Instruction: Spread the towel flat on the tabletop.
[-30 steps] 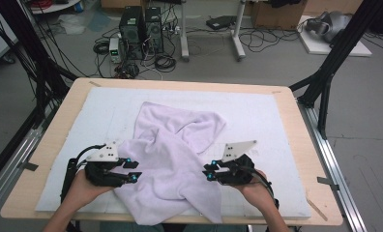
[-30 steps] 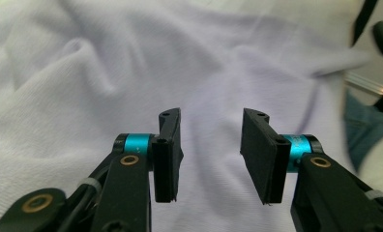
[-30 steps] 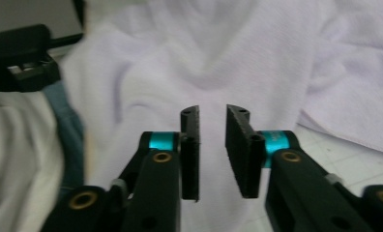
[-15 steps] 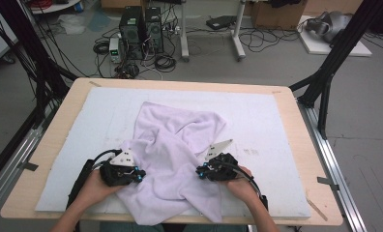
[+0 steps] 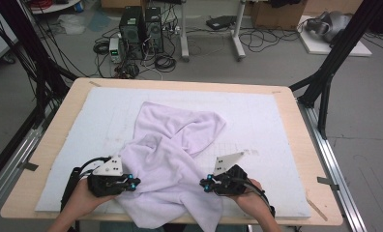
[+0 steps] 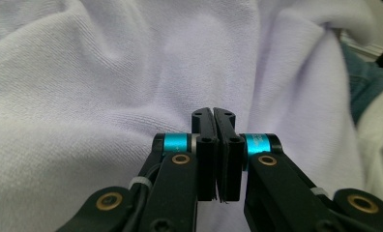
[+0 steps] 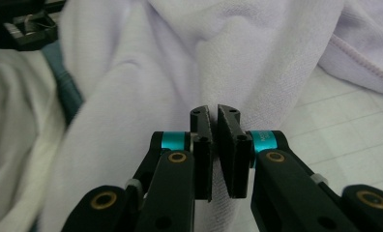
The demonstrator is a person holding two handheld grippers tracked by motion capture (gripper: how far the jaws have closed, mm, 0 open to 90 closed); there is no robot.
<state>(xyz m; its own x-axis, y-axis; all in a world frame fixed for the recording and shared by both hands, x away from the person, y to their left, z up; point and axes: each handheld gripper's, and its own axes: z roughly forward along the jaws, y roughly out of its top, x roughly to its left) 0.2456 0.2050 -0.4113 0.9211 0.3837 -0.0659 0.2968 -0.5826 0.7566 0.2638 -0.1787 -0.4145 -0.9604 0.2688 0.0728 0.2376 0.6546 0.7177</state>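
Note:
A pale lavender towel (image 5: 175, 145) lies crumpled on the white mat (image 5: 276, 125), and its near end hangs over the table's front edge. My left gripper (image 5: 134, 182) is at the towel's left near edge. In the left gripper view its jaws (image 6: 213, 113) are pressed together on a thin fold of towel (image 6: 107, 72). My right gripper (image 5: 204, 183) is at the towel's right near edge. Its jaws (image 7: 214, 110) have just been closing and pinch a ridge of the towel (image 7: 252, 48), with cloth showing in the narrow gap.
The mat covers a wooden table (image 5: 59, 121) with metal rails along both sides. Black frame posts (image 5: 325, 82) stand at the far corners. Computer towers (image 5: 141, 26) and cables sit on the floor behind. The person's jeans (image 6: 368, 82) show below the front edge.
Both hands came in toward the towel's near corners and sank a little toward the front edge. Both pairs of jaws closed onto the cloth.

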